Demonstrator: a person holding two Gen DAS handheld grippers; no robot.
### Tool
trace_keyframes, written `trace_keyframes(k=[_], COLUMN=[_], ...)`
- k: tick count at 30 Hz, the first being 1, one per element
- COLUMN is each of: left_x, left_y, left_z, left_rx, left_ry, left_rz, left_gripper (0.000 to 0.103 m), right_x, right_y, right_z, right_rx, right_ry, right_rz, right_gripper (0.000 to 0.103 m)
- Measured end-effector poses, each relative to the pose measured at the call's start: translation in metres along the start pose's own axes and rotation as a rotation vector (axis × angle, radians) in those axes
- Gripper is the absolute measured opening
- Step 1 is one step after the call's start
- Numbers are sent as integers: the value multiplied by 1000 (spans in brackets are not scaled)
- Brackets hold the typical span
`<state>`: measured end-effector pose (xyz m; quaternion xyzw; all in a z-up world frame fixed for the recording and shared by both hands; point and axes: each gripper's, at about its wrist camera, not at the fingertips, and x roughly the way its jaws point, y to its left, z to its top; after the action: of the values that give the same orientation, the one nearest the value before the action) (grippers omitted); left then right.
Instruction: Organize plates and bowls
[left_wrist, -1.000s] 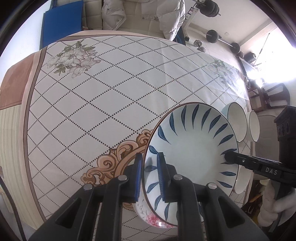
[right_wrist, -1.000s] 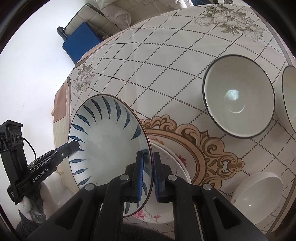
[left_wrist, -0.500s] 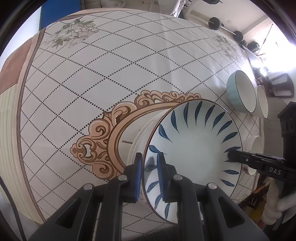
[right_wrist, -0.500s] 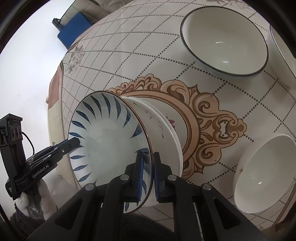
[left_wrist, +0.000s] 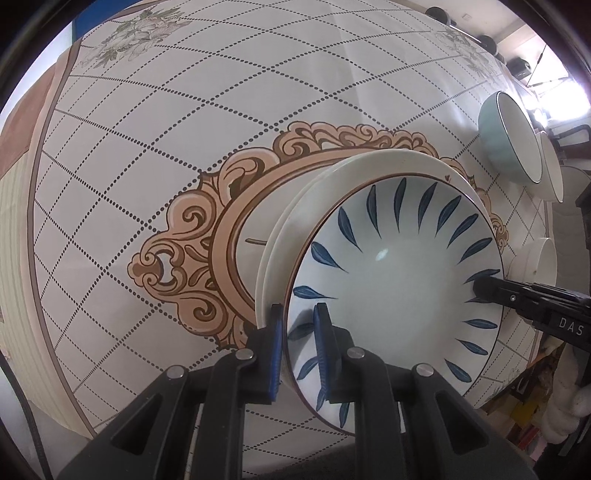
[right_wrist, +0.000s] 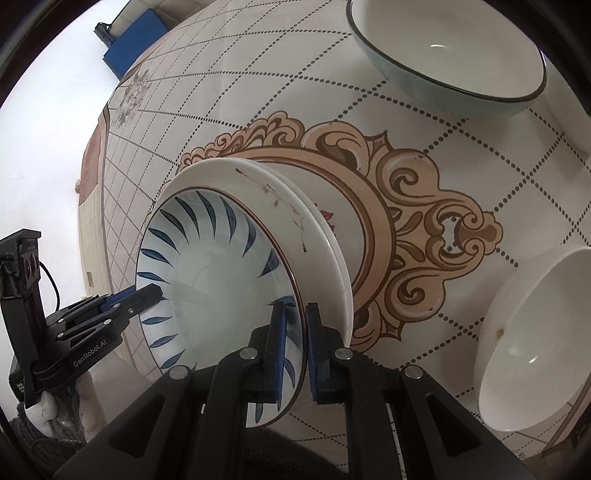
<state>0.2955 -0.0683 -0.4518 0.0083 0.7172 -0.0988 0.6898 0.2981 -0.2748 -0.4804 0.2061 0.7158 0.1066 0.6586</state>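
Two claws grip white blue-leaf plate (left_wrist: 399, 280).

Both fisheye views are bright and evenly lit by soft daylight, with a blown-out white glare at the upper right edge of the left wrist view. Strong barrel distortion bulges the tabletop (left_wrist: 155, 155) into a dome and bends its dotted grid, with dark vignetting in the corners. Focus is sharp, shadows are faint, and a small highlight glints inside the blue-leaf plate (left_wrist: 382, 254).
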Motion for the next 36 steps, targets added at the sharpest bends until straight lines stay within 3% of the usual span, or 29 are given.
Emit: trace_keyframes(k=[14,24,26,31,33,36], left_x=[15,11,14,21,19,16], left_y=[-14,-18,-15,-9,-7,-4], left_z=[1,6,6,6,7,9], left_rx=[0,-64,-83,-136,-145,-148], left_ry=[12,57,91,164,168,161], left_rz=[44,85,74,31,33,42], left_gripper=[14,17,17,20,20,21], right_x=[-4,-4,-3,3,3,2], right_y=[15,19,17,17,18,22], right_z=[-3,-9,-9,-7,-7,-5], right_rx=[-55,26,45,82,94,89], right_ry=[-74,-103,-84,-20,-10,-10], right_rz=[-134,-171,-141,-47,-32,-49], right_gripper=[14,22,30,63,69,69])
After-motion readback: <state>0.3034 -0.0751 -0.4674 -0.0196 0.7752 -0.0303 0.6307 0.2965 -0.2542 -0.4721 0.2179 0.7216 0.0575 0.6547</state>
